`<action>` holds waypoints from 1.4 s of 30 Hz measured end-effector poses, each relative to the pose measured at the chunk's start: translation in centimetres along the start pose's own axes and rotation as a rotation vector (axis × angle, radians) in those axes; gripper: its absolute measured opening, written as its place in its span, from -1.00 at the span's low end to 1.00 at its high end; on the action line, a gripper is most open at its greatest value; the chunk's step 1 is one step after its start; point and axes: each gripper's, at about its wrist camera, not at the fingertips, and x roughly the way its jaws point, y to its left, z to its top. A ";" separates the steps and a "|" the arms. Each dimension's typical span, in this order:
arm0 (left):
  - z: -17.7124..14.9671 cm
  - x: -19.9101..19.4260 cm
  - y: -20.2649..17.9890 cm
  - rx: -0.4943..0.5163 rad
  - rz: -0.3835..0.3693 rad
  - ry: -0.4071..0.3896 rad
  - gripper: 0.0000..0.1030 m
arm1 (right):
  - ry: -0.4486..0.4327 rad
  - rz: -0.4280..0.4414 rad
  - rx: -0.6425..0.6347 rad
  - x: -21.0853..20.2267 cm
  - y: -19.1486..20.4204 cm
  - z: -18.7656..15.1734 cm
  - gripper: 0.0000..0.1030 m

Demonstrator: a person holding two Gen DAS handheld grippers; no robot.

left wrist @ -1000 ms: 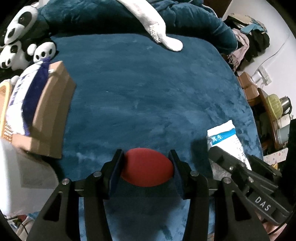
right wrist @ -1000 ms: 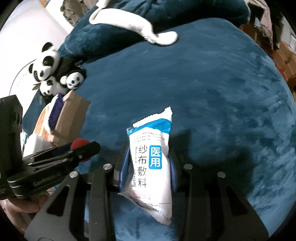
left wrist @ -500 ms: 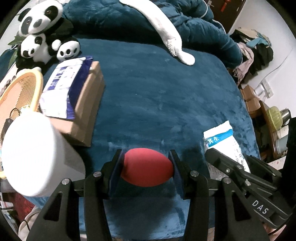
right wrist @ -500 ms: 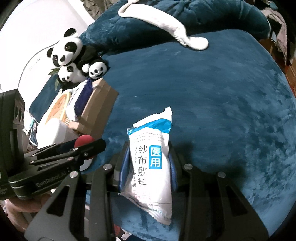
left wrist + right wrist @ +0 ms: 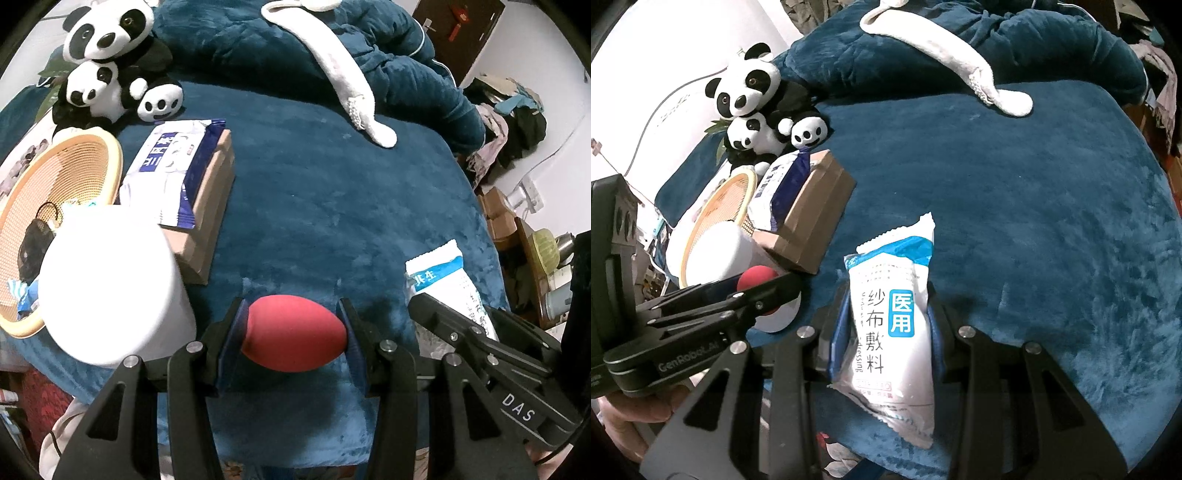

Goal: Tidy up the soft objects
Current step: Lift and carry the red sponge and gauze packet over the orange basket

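Red sponge egg [image 5: 293,338] clamped in left gripper [image 5: 293,341], gauze pack [image 5: 892,325] in right gripper [image 5: 890,328]; both now nearer orange basket [image 5: 110,155], white roll [image 5: 107,284], above blue bed blanket [image 5: 332,206].

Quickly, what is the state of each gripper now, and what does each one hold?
Left gripper: closed on the red sponge egg.
Right gripper: closed on the white and blue gauze packet.

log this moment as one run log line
left gripper: holding red ball | right gripper: holding gauze packet | basket: not reached
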 end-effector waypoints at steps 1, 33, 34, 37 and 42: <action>-0.1 -0.2 0.2 -0.002 0.001 -0.002 -0.02 | 0.000 -0.001 -0.004 0.0 0.2 0.0 -0.28; 1.7 -11.1 14.0 -0.241 0.026 -0.227 -0.02 | -0.060 0.139 -0.241 0.4 16.6 5.0 -0.28; 1.7 -11.2 14.7 -0.256 0.033 -0.231 -0.02 | -0.058 0.147 -0.256 0.8 17.6 5.2 -0.28; 1.7 -11.5 17.1 -0.296 0.049 -0.237 -0.02 | -0.049 0.169 -0.284 1.6 19.7 5.6 -0.28; 1.5 -11.8 20.3 -0.349 0.070 -0.245 -0.02 | -0.029 0.205 -0.322 3.2 22.9 6.1 -0.28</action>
